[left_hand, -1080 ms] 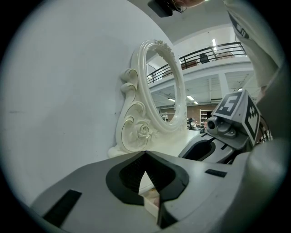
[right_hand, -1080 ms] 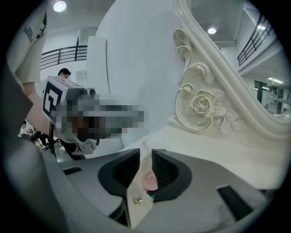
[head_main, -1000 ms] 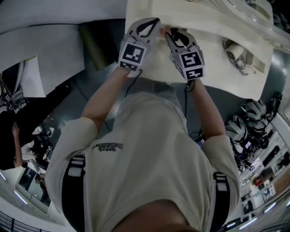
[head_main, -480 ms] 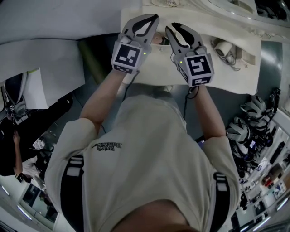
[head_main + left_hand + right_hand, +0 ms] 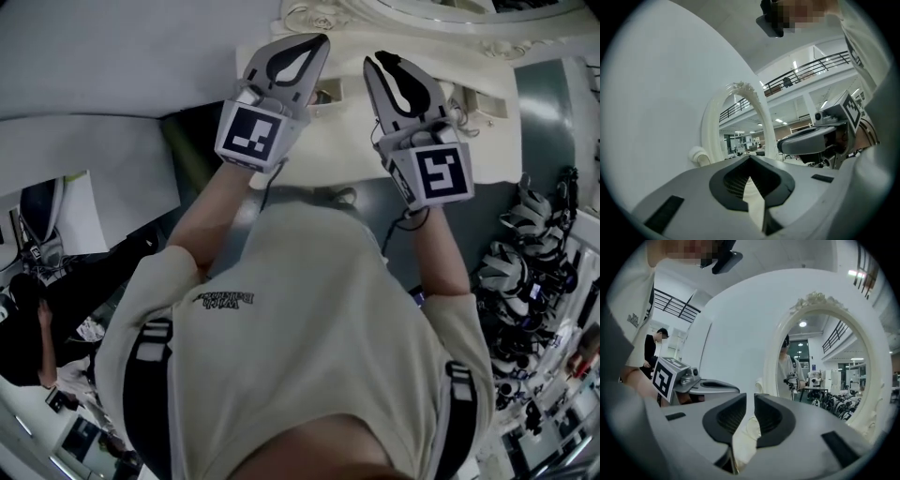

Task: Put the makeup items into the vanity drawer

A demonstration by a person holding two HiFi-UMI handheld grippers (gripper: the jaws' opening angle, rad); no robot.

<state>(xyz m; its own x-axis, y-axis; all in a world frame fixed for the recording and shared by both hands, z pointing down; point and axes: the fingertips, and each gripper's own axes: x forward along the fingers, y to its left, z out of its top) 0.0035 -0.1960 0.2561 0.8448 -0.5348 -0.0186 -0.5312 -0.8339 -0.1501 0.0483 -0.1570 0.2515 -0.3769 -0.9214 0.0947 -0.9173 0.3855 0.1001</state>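
Both grippers are held up over the cream vanity table [image 5: 342, 141], side by side and apart from it. My left gripper [image 5: 317, 41] has its jaws together with nothing between them; in the left gripper view [image 5: 750, 158] the tips touch. My right gripper [image 5: 377, 60] is also shut and empty, and in the right gripper view [image 5: 754, 397] only a thin slit shows between its jaws. A small item [image 5: 324, 95] lies on the tabletop between the two grippers. More small items [image 5: 467, 99] lie at the table's right. No drawer is in view.
An oval mirror with an ornate cream frame [image 5: 783, 348] stands at the back of the vanity, also seen as the mirror frame [image 5: 757, 117]. A white wall is behind it. Dark equipment [image 5: 530, 253] crowds the floor at the right. The person's torso fills the lower head view.
Both grippers have lifted off the tabletop towards the camera and spread apart, the right one moving rightwards. The mirror's base has come into the head view.
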